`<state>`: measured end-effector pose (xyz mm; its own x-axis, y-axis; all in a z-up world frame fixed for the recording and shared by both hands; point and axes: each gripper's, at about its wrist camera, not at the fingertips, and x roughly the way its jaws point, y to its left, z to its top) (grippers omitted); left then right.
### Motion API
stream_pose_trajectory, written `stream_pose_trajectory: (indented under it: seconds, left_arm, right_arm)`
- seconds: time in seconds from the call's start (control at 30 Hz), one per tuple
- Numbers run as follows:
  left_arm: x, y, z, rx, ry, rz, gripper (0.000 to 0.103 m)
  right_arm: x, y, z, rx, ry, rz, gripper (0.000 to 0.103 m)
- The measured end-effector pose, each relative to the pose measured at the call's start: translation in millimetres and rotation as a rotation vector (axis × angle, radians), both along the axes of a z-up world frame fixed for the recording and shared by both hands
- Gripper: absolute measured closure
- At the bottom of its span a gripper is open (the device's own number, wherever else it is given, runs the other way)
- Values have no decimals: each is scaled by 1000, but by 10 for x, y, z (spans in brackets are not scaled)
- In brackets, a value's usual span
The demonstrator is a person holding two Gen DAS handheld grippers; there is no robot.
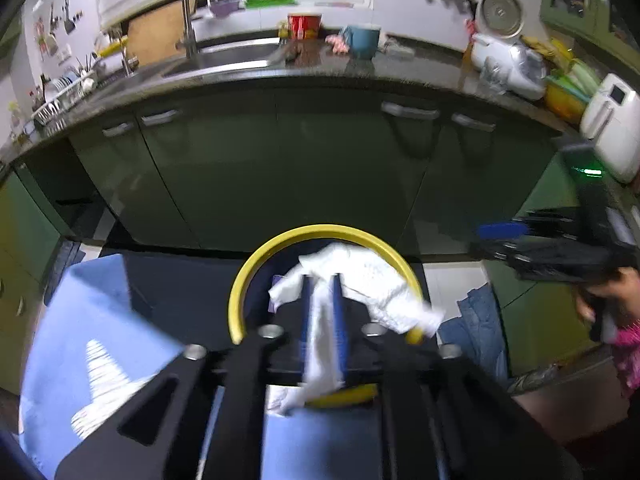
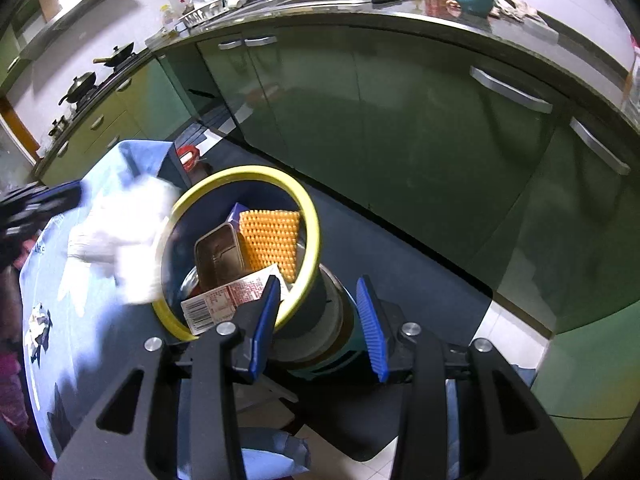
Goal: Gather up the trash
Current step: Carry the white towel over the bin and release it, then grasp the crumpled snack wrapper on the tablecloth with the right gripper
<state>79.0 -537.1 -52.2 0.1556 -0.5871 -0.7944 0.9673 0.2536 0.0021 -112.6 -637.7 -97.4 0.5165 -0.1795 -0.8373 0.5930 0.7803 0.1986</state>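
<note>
My left gripper [image 1: 322, 280] is shut on a crumpled white tissue [image 1: 360, 276], held over the yellow rim of the trash bin [image 1: 256, 264]. In the right wrist view the tissue [image 2: 124, 224] hangs blurred at the bin's left rim [image 2: 312, 224], with the left gripper at the left edge. The bin holds an orange spiky pad [image 2: 270, 240], a metal tin [image 2: 218, 254] and a printed carton [image 2: 224, 300]. My right gripper [image 2: 318, 292] is open, its blue pads either side of the bin's body, not touching it. It also shows in the left wrist view [image 1: 504, 236].
A table with a light blue cloth [image 1: 92, 320] stands left of the bin. Green cabinets [image 1: 280, 160] and a dark counter with sink [image 1: 236, 56], blue mug [image 1: 362, 40] and rice cooker [image 1: 508, 60] lie behind. A dark mat [image 2: 400, 280] covers the floor.
</note>
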Motion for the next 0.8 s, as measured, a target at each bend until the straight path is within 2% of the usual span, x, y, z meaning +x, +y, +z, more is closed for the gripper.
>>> stream_pose_trajectory:
  seconds: [0.03, 0.13, 0.23, 0.33, 0.4, 0.47, 0.53, 0.6, 0.7, 0.8]
  left_arm:
    - [30, -105, -95, 17, -10, 12, 63]
    - [90, -159, -213, 44, -5, 49, 63]
    - [116, 180, -66, -1, 11, 85, 59]
    - [56, 756, 213, -65, -21, 152, 47]
    - [-1, 1152, 326, -90, -45, 185, 46]
    - [-113, 1600, 407, -111, -64, 223, 40]
    - [-254, 1983, 433, -116, -87, 262, 28]
    - [-342, 2316, 445, -114, -93, 292, 25]
    - [-453, 2876, 427, -126, -69, 376, 16]
    - [-554, 3461, 369, -130, -92, 497, 16]
  right_arm:
    - [-8, -6, -2, 1, 1, -3, 60]
    - [-41, 11, 7, 2, -6, 5, 57]
    - [-50, 48, 7, -6, -3, 20, 57]
    - [-7, 85, 10, -3, -8, 40, 57]
    - [46, 147, 19, -5, -8, 59, 57]
    - [96, 222, 16, -5, -2, 82, 57]
    - [158, 326, 12, -4, 5, 108, 57]
    - [253, 475, 8, -1, 12, 145, 57]
    - [514, 819, -5, 6, 21, 242, 57]
    - [928, 1415, -44, 12, 44, 428, 56]
